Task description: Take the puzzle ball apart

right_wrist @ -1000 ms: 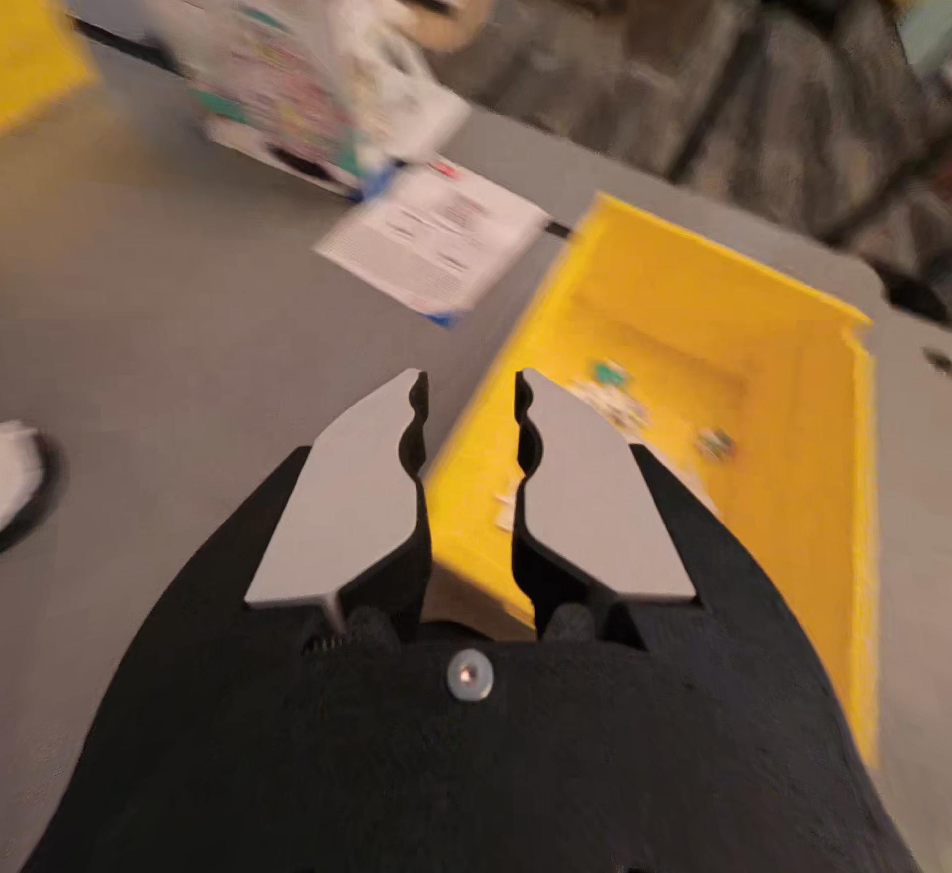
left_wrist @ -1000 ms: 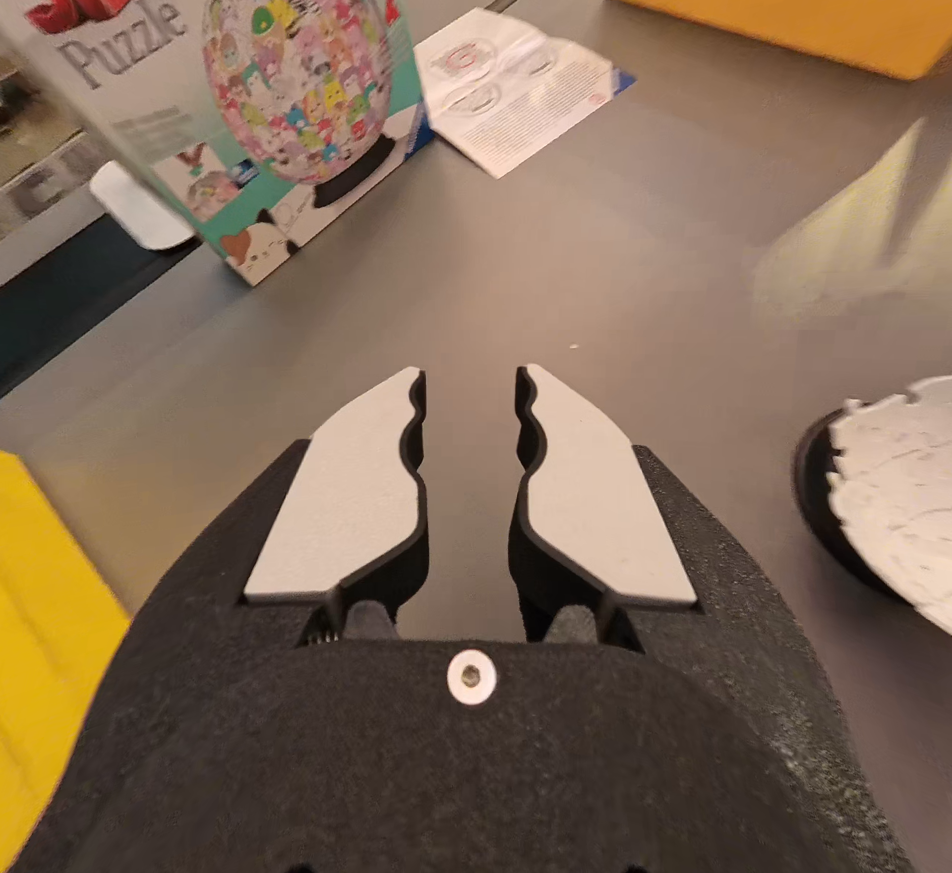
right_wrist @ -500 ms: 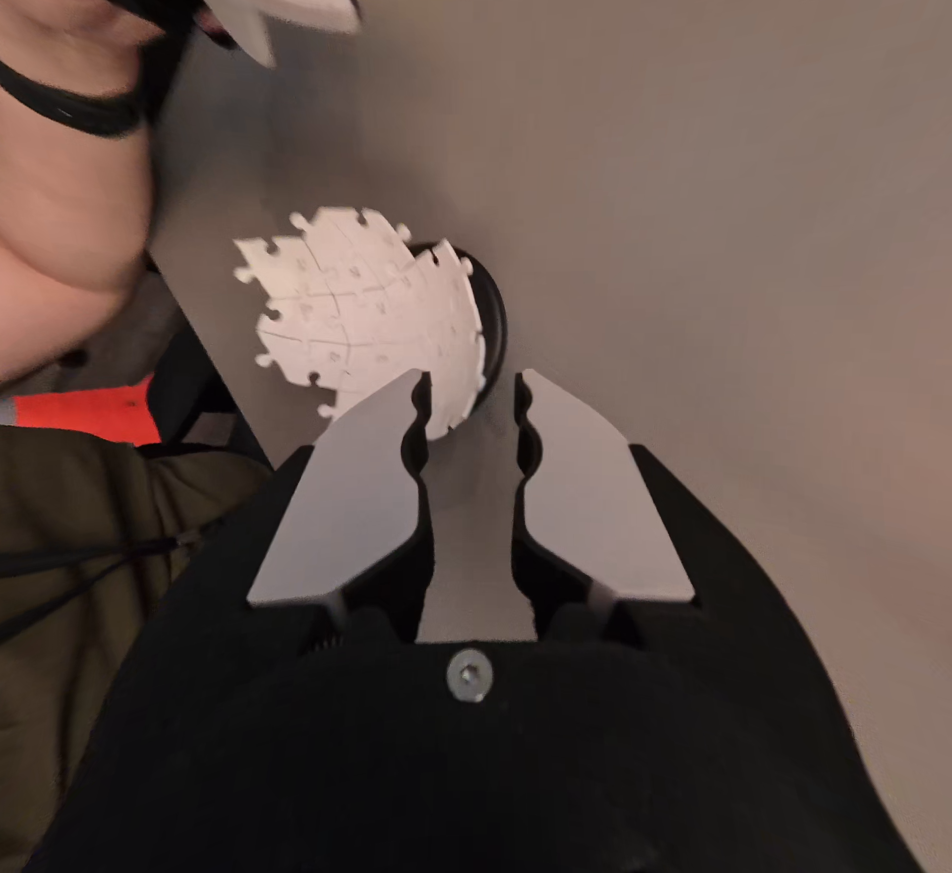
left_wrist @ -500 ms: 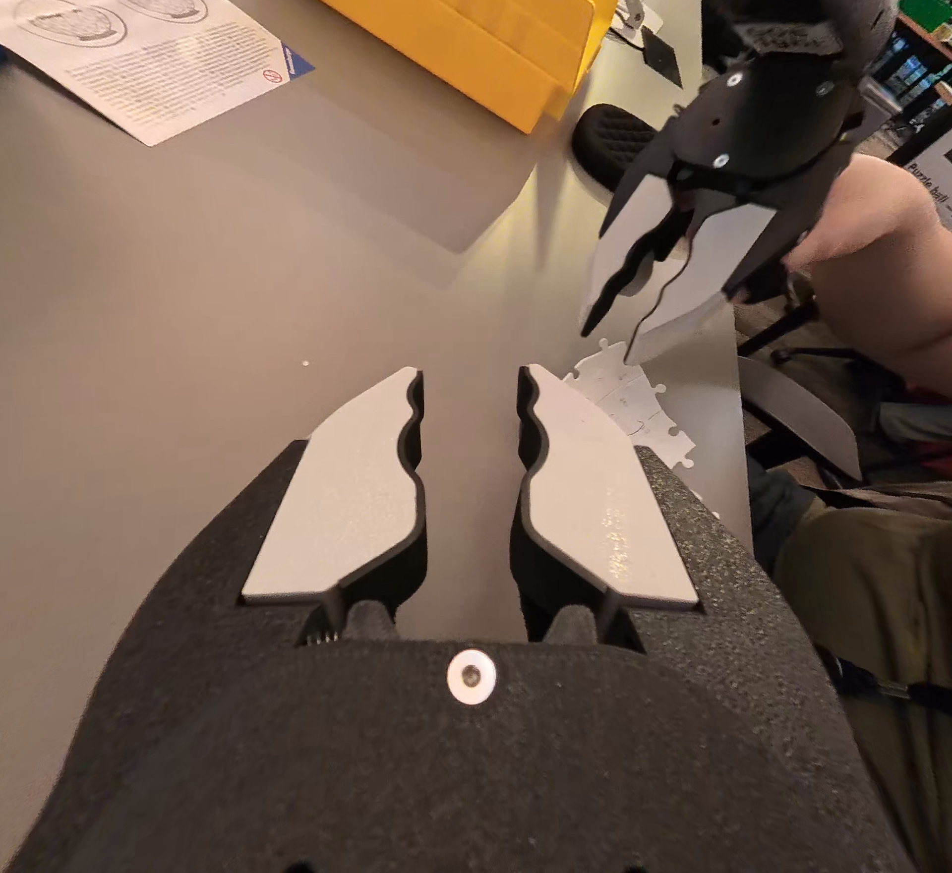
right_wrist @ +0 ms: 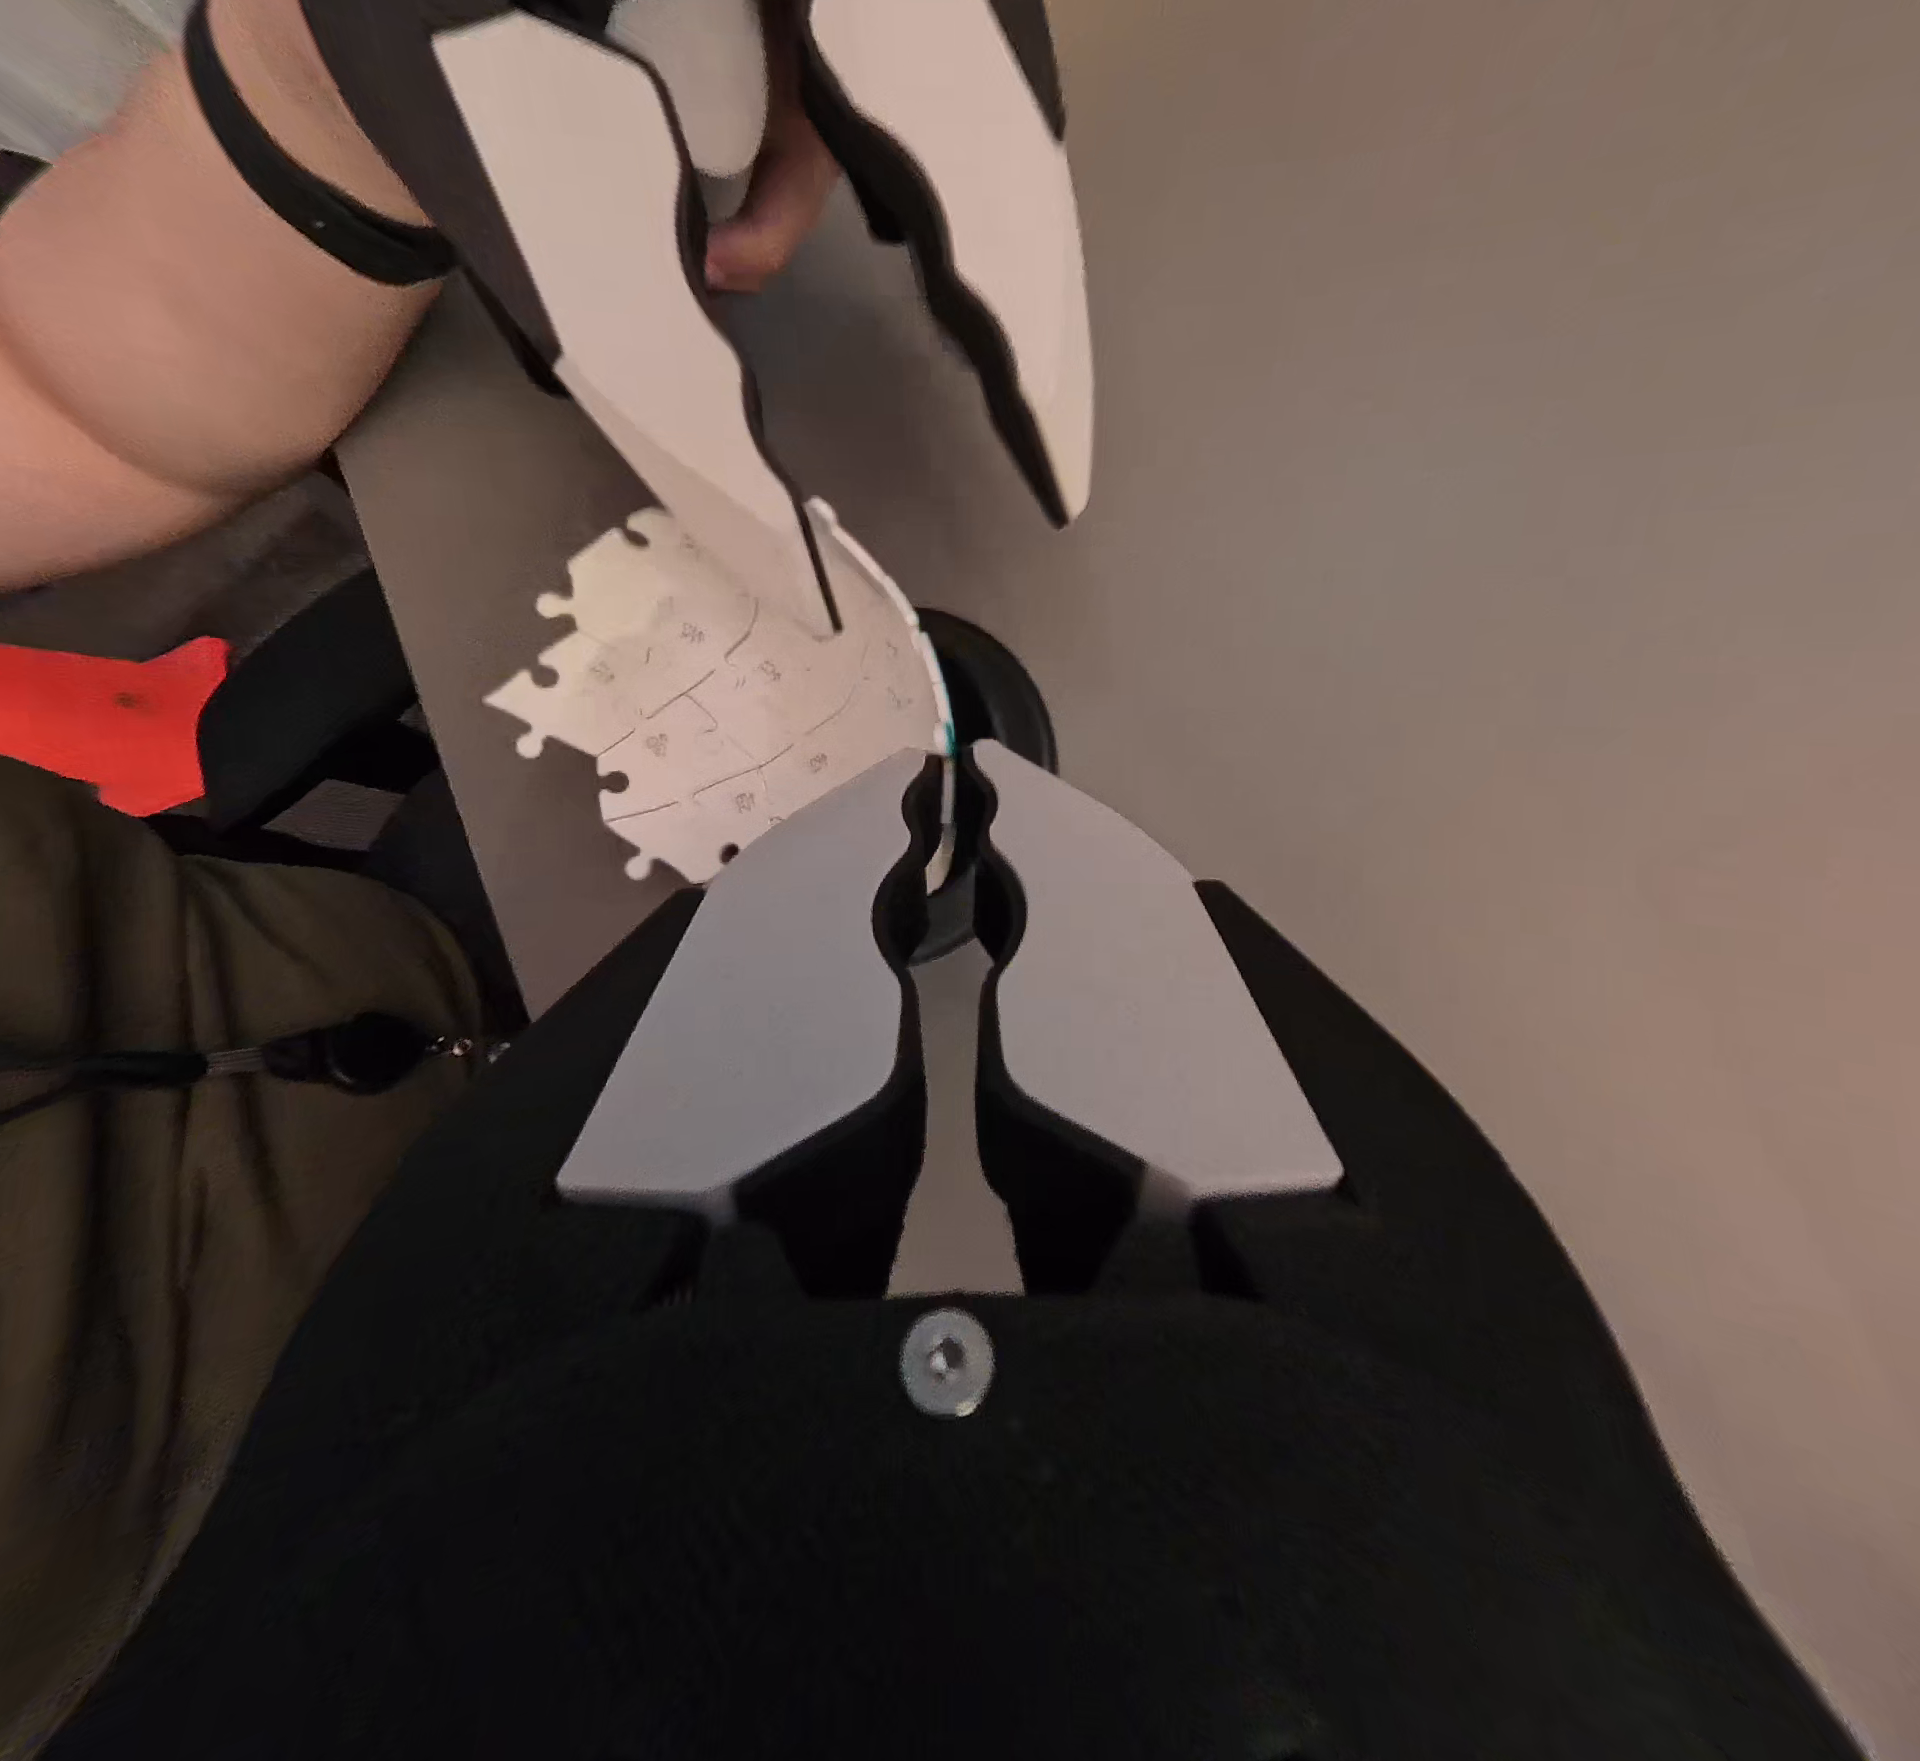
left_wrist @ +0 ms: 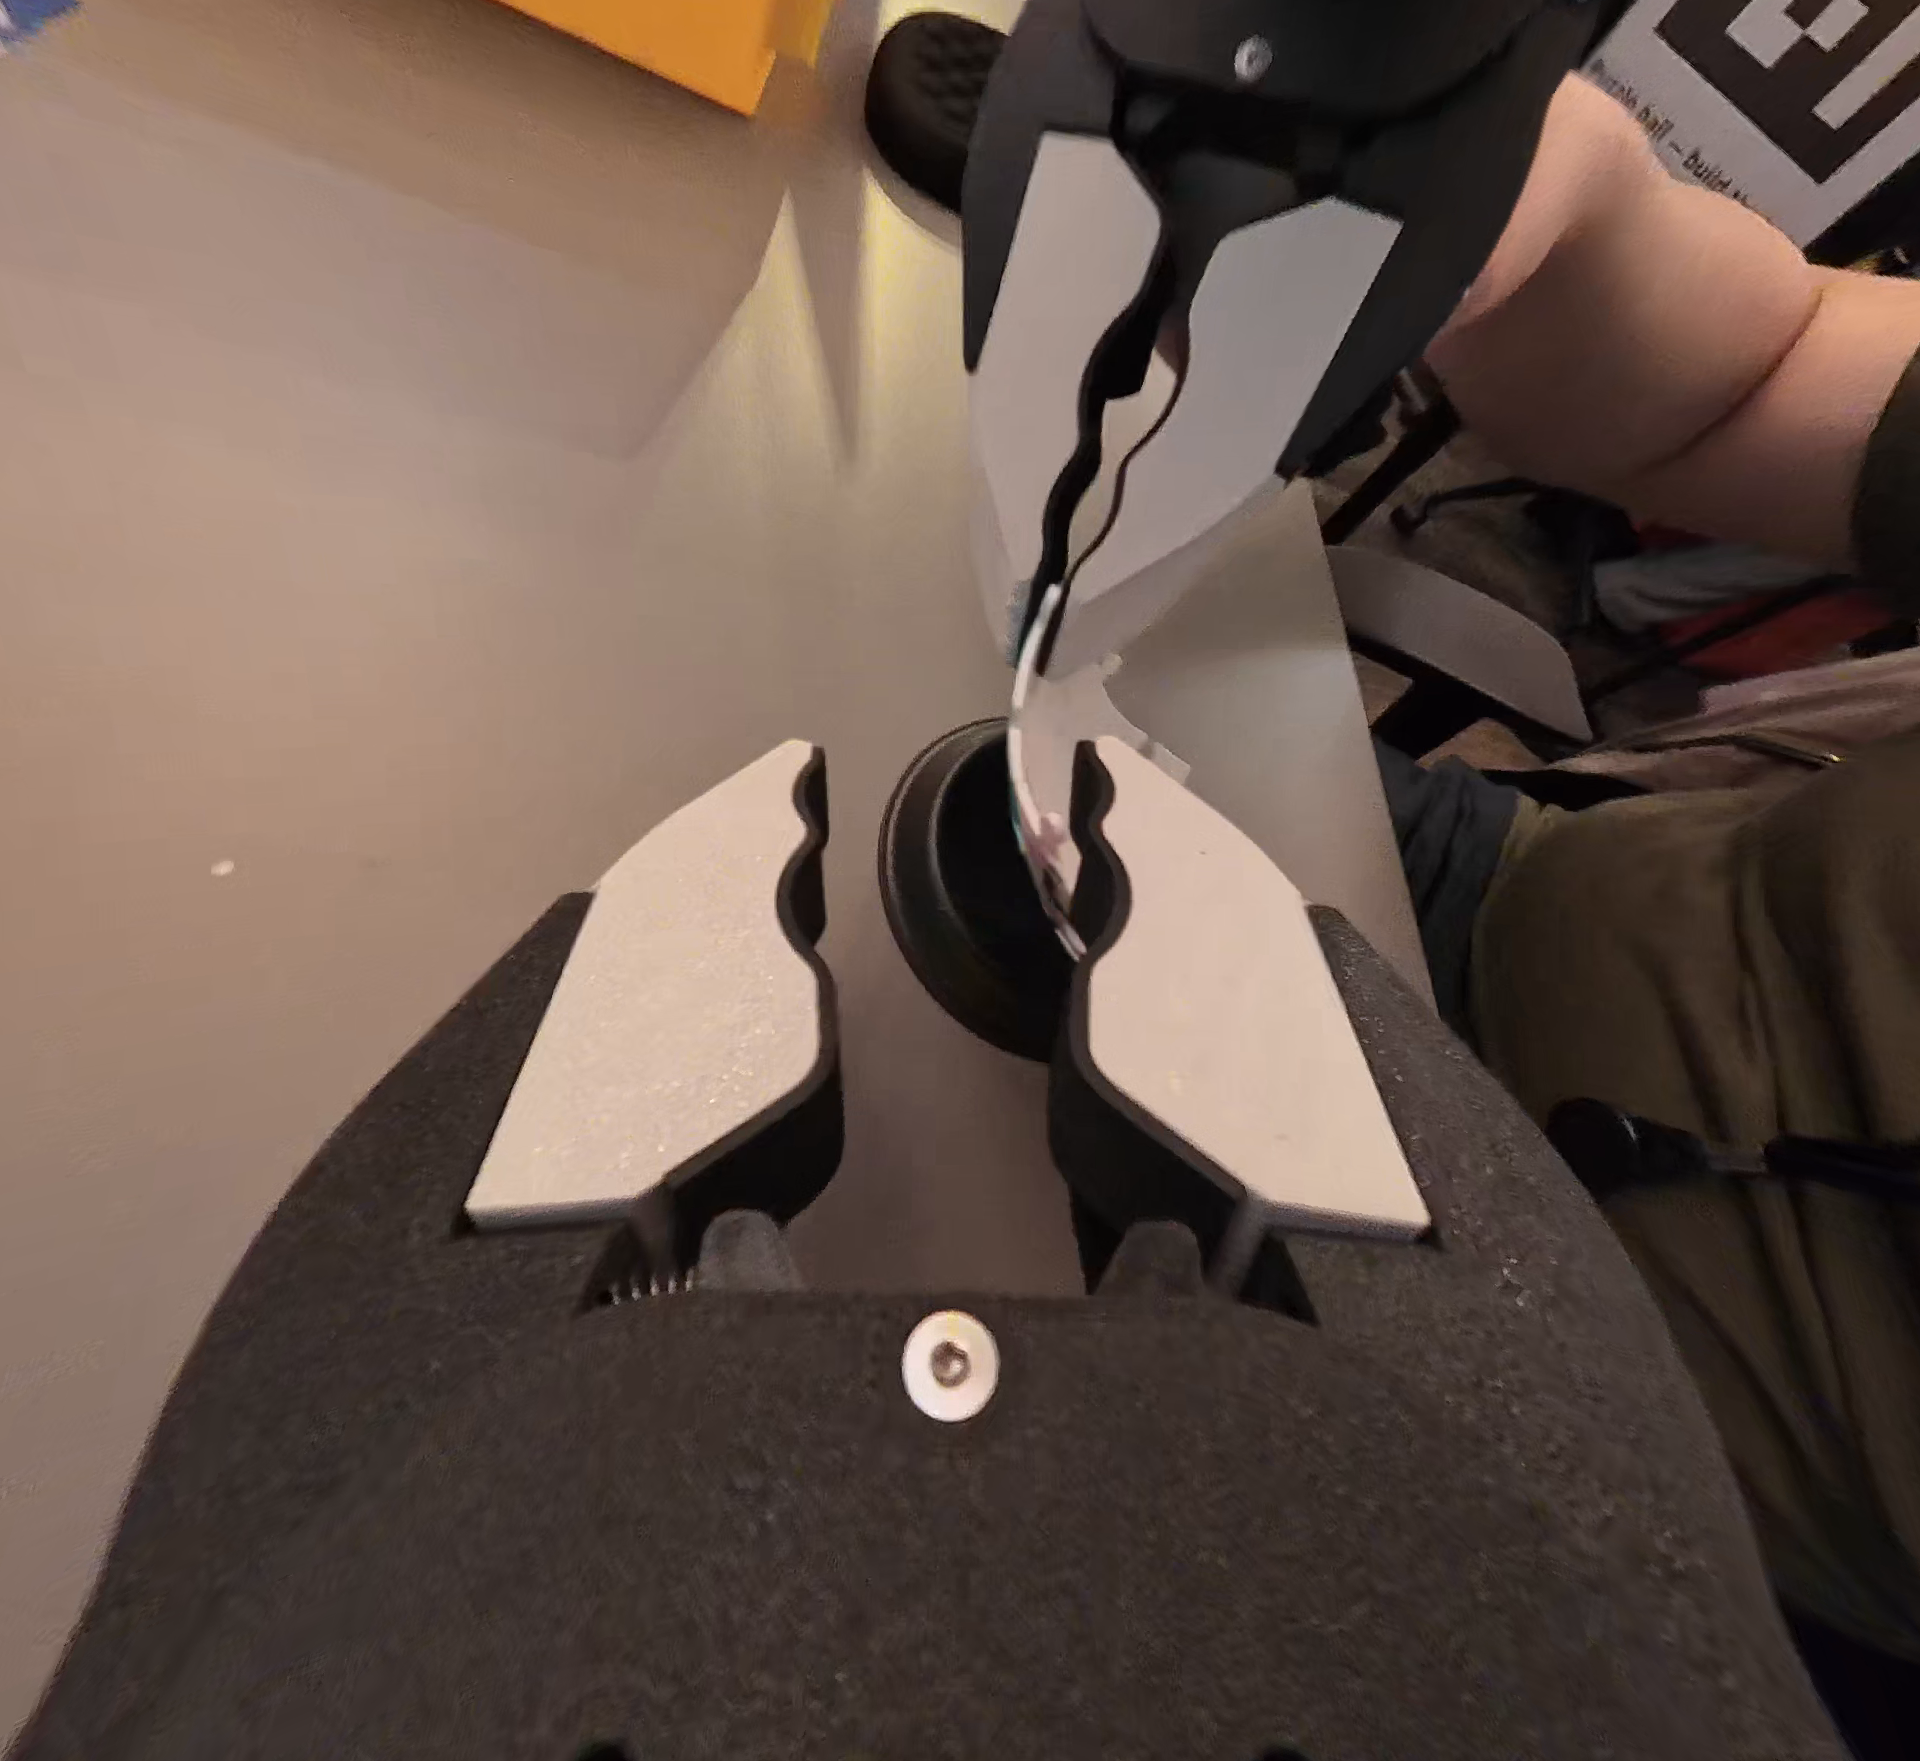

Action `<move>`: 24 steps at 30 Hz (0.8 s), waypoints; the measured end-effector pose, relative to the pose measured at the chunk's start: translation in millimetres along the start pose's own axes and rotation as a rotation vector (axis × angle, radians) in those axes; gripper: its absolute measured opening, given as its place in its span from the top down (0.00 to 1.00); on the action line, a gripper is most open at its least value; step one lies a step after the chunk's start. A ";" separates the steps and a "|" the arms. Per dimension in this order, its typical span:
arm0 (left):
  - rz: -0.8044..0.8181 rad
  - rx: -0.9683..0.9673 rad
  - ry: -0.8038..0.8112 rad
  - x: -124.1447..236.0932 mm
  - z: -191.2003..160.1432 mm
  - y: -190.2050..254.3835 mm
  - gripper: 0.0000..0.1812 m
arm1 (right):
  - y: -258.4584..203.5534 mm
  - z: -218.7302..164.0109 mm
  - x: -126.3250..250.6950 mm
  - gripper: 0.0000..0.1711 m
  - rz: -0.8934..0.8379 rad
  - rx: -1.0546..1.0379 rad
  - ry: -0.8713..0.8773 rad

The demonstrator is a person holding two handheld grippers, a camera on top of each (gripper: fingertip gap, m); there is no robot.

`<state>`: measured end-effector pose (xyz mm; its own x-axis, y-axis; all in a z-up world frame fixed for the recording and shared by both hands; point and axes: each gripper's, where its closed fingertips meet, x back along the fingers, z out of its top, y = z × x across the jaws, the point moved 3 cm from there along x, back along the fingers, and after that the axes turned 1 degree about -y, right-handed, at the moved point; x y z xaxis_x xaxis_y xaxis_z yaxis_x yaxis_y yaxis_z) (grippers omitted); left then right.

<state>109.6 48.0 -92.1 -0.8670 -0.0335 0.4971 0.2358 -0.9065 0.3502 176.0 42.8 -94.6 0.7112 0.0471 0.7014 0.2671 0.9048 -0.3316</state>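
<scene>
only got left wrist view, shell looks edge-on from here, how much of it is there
Observer: The right wrist view shows the white inside of the shell: a partial bowl of several interlocked pieces, with its jagged edge toward the table edge.
Operator: ok where are my left fingers on it
Observer: The left gripper is open and straddles the rim, one fingertip on the white inside, the other outside it over the table.
</scene>
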 end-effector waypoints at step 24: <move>-0.132 0.109 -0.131 -12.5 -10.6 13.6 0.98 | -11.4 9.8 0.3 0.98 -0.090 0.360 0.115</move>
<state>118.9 31.7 -102.0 -0.8309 0.1439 0.5374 0.1763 -0.8480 0.4997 166.8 36.6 -84.5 0.7688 -0.0688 0.6358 0.1009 0.9948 -0.0143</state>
